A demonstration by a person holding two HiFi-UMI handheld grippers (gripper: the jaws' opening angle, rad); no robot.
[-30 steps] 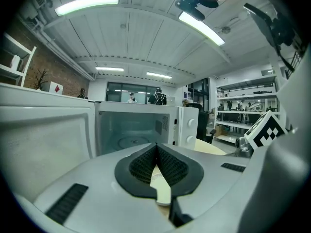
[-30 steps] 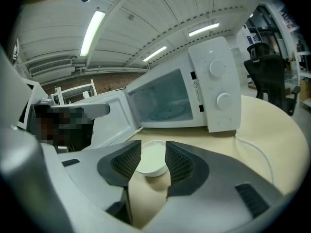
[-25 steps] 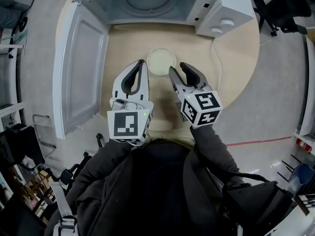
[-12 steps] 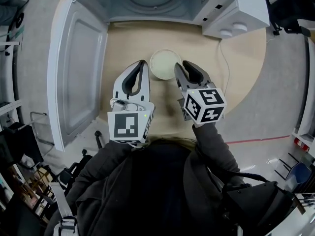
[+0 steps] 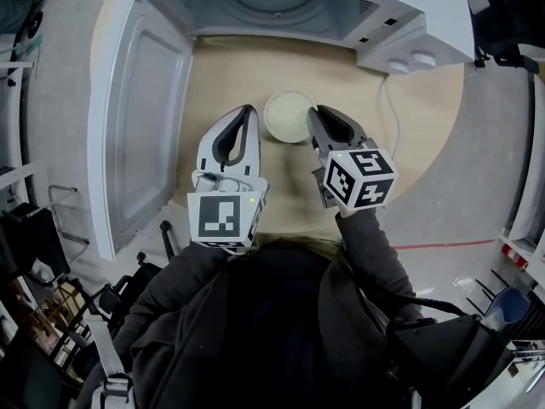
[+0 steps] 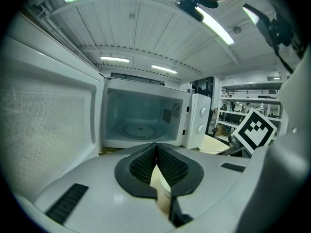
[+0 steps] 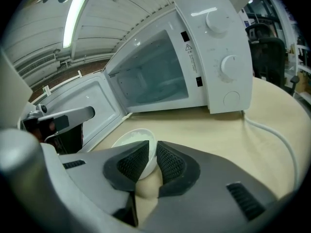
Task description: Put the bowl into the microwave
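Right gripper [image 7: 151,148], jaws just closing tight onto bowl [image 7: 129,137] rim, beside closed left gripper [image 6: 156,149]; open microwave [image 7: 214,57] ahead, door [image 5: 140,118] leftward.

a lab or workshop: stocked shelves [image 6: 252,107], strip lights [image 6: 115,59] on a panelled ceiling, an office chair [image 7: 265,50].

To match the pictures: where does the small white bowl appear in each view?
Head view: small white round bowl just above centre.
Left gripper view: perhaps the pale sliver low at centre; unsure.
Right gripper view: bowl lower left of centre.
Shared landmark: open white microwave.
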